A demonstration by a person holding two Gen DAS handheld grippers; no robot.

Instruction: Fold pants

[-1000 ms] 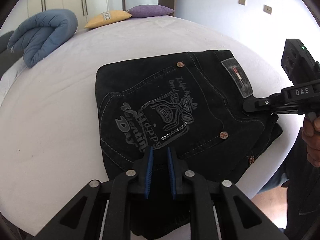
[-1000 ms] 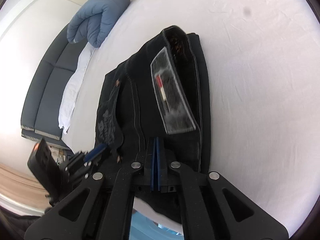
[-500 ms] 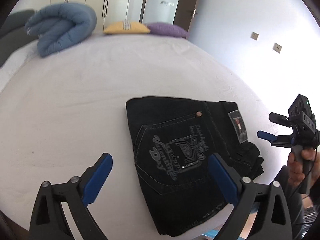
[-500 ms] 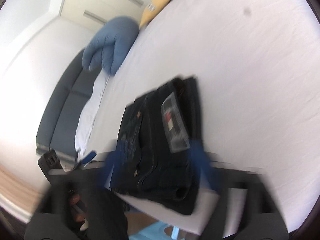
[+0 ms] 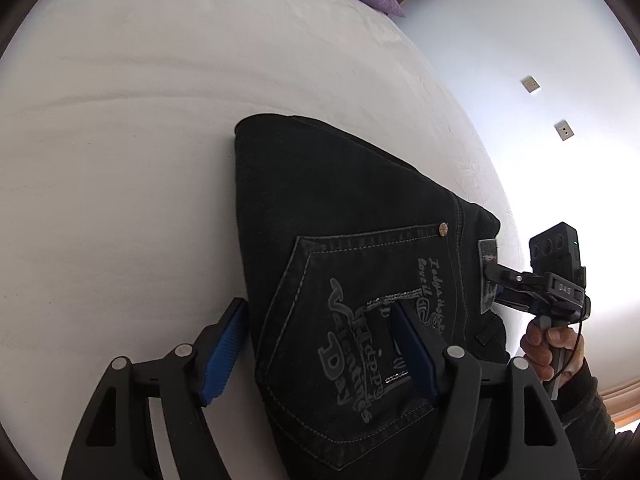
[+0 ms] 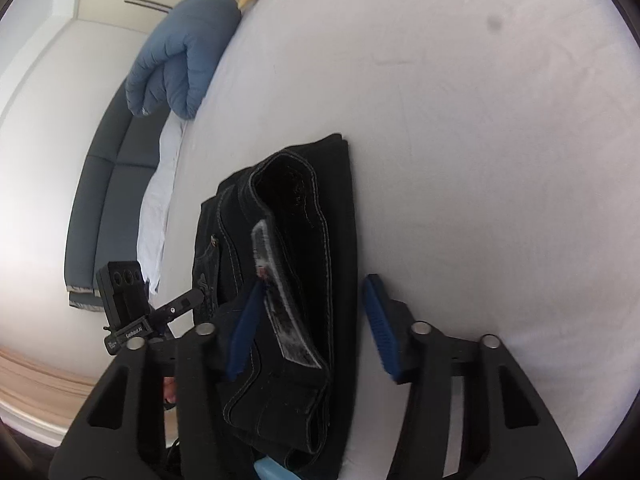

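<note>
Folded black pants [image 5: 360,240] on the bed [image 5: 120,140] read "Happy Valentines Day" (pocket embroidery); both tools, left tool [image 5: 320,354] and right tool [image 6: 316,320], are closing, pads straddling denim without gripping; right tool housing reads "DAS".

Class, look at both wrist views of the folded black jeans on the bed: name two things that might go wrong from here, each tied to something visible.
1. The folded jeans lie near the bed edge, so a nudge might tip them off.
2. Both grippers' jaws are closing astride the stack, left gripper over the printed pocket, right gripper at the waistband; pinching only the top layer may undo the fold.
</note>
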